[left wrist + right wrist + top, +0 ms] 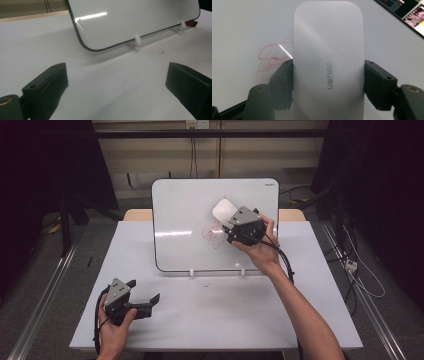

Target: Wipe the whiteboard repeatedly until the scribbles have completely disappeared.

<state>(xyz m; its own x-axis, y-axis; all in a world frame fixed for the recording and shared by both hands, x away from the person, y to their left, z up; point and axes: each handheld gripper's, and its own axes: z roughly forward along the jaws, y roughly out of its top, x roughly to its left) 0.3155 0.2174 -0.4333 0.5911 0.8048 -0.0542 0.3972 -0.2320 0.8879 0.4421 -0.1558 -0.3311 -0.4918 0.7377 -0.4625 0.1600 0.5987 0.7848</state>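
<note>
Right gripper (pixel 231 218) clamped on white whiteboard eraser (pixel 328 62), one jaw on each long edge; eraser held against propped whiteboard (pixel 200 220), just above and right of faint red marker scribble (pixel 214 232)
Left gripper (pixel 145 292) spread, nothing between jaws, resting low over white table (pixel 225 315), well apart from board

Risks, judged from here:
- Board only leaning in two small white clip stands (pixel 137 40); hard push from eraser could tip it back or slide it, with left gripper too far off to steady it
- Smooth eraser shell gripped only by edges; could twist or slip under sideways wiping
- Red already smeared pale; light contact could leave ghosting

Hard to make out:
- Felt face of eraser hidden against board; real contact not confirmable
- Part of scribble covered by eraser and gripper
- Small red object (pixel 192 23) by far stand, cut off, unidentifiable
- Dark specks on table, nature unclear
</note>
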